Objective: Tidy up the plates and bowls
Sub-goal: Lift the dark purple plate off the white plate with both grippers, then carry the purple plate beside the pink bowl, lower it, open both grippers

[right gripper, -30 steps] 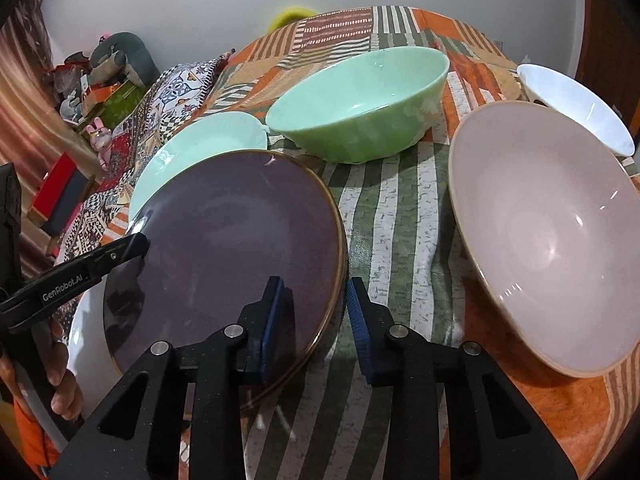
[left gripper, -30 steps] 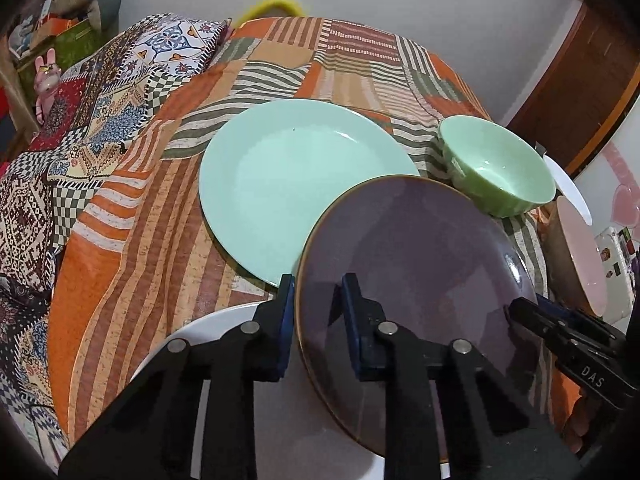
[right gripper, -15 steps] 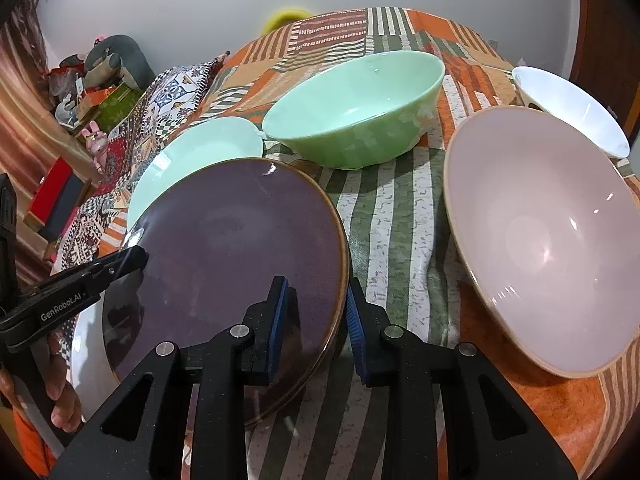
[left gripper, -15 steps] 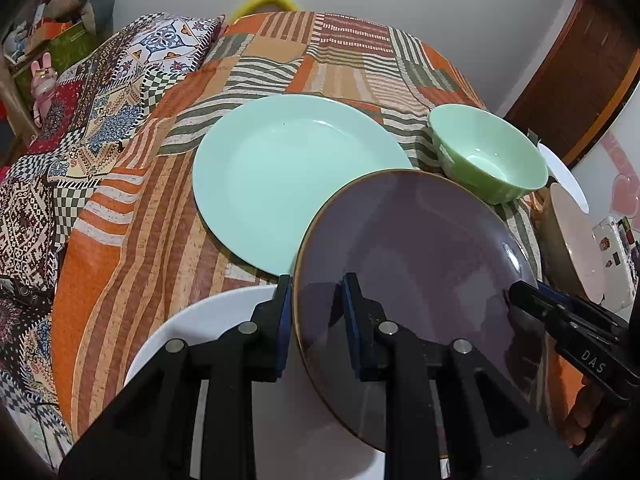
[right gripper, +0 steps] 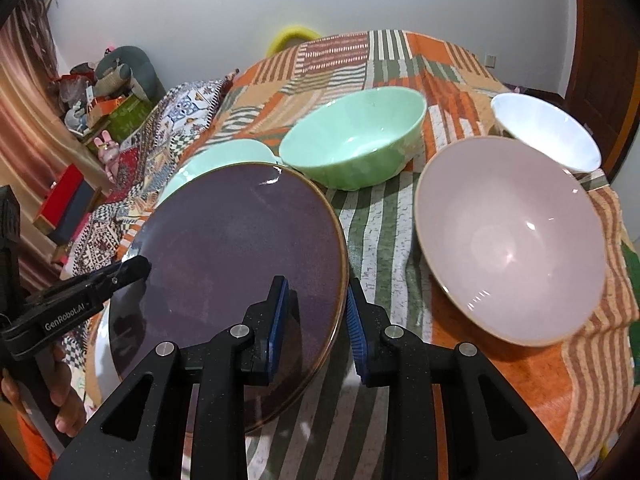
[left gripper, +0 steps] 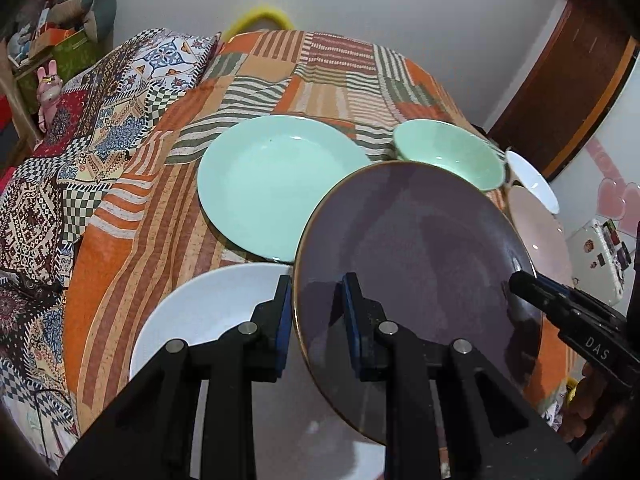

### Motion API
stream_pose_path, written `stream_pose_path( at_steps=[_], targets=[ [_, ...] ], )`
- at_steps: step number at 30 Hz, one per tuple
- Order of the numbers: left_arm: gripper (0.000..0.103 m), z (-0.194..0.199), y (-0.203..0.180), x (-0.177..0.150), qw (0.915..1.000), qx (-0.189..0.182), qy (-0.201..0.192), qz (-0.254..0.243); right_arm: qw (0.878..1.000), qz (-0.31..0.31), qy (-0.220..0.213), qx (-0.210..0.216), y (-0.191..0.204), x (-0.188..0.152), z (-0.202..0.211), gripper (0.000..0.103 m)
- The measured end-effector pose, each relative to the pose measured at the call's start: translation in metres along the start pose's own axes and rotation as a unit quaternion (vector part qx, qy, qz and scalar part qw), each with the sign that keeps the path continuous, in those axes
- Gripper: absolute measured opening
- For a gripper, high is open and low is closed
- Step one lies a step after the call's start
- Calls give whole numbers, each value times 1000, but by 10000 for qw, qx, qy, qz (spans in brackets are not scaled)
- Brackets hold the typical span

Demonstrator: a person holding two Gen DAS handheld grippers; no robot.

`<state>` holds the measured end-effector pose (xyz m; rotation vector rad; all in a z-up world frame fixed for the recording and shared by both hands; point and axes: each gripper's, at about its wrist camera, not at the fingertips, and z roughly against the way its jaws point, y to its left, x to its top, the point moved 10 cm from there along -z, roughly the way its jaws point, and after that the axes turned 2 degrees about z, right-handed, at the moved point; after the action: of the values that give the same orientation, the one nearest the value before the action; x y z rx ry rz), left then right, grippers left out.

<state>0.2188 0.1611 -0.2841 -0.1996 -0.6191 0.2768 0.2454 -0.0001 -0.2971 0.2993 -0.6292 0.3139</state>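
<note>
A dark purple plate (left gripper: pixel 416 240) is held in the air over the bed, gripped on opposite rims. My left gripper (left gripper: pixel 316 312) is shut on its left rim. My right gripper (right gripper: pixel 316 312) is shut on its right rim, and the plate (right gripper: pixel 232 256) fills the left of that view. Below it lies a white plate (left gripper: pixel 208 312). A mint green plate (left gripper: pixel 272 184) lies beyond. A mint green bowl (right gripper: pixel 356 148), a pink bowl (right gripper: pixel 508 236) and a white bowl (right gripper: pixel 548 132) stand to the right.
All dishes rest on a striped orange patchwork bedspread (left gripper: pixel 132 232). A patterned pillow (left gripper: pixel 120 92) lies at the left. Toys and boxes (right gripper: pixel 108 100) sit beyond the bed's left side. A brown door (left gripper: pixel 568 76) is at the right.
The purple plate has risen and shifted left over the white plate, carried by both grippers. More of the white plate and the room now show.
</note>
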Motion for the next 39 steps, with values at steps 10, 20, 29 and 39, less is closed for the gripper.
stream_pose_path(
  at_steps=[10, 20, 29, 39],
  targets=[
    [23, 40, -33, -27, 9997, -165, -49, -193, 9993, -260, -274, 57, -9, -6, 40, 26],
    [23, 59, -62, -56, 9991, -189, -22, -383, 9985, -437, -341, 27, -20, -25, 62, 26],
    [23, 57, -74, -78, 9987, -223, 173, -425, 9980, -554, -299, 49, -27, -42, 68, 26],
    [23, 32, -83, -100, 9967, -199, 597, -514, 9974, -720, -47, 9, -41, -63, 55, 26]
  ],
)
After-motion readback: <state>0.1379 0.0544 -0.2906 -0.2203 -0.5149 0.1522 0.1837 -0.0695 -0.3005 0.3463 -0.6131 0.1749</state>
